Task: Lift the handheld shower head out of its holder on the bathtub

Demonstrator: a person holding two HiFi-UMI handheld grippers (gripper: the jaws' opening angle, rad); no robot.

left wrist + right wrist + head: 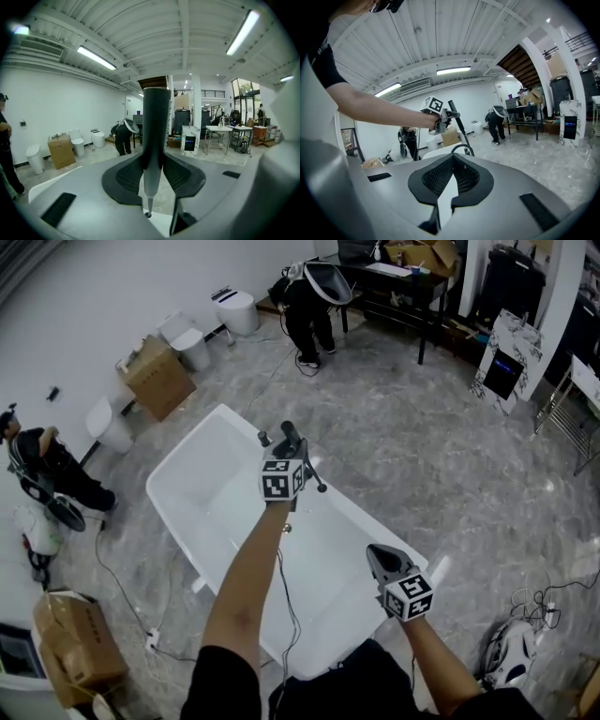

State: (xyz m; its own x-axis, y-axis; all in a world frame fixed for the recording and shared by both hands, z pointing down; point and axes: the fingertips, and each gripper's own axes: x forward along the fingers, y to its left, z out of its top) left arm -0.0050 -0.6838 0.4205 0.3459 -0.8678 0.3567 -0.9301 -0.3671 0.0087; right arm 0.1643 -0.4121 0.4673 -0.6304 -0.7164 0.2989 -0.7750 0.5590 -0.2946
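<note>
L gripper (153, 161) is clamped on the shower head (155, 119), w/ both pads pressed against the slim handle at about mid-length. The handle's long axis is held near upright through the jaws. Its dark upper part is above them, and the silver lower end w/ the hose fitting hangs free below. R gripper (453, 161) is seen w/ jaws pressed together and nothing between them. It is held over the near end of the bathtub (183, 448), well apart from the shower head. So the L hand is the only one on the task's thing, and the R one is judged idle.

In the head view the shower head is held above the bathtub's right-hand long rim, approx. midway along it. A thin hose (281, 563) is seen running from it down toward the near end of the bathtub. The holder itself cannot be made out. The handle's lower end looks free of any socket, so the lift is judged all but done. Hose slack is judged the main concern for any further move, as the hose is the one thing tied to the head. Nothing else is found in the way above the rim.

Beyond the bathtub's far end a bent-over person (314, 306), a table (403, 282) and a toilet (239, 310) are seen. Off its left side are a cardboard box (155, 376) and a second person (47, 470).
</note>
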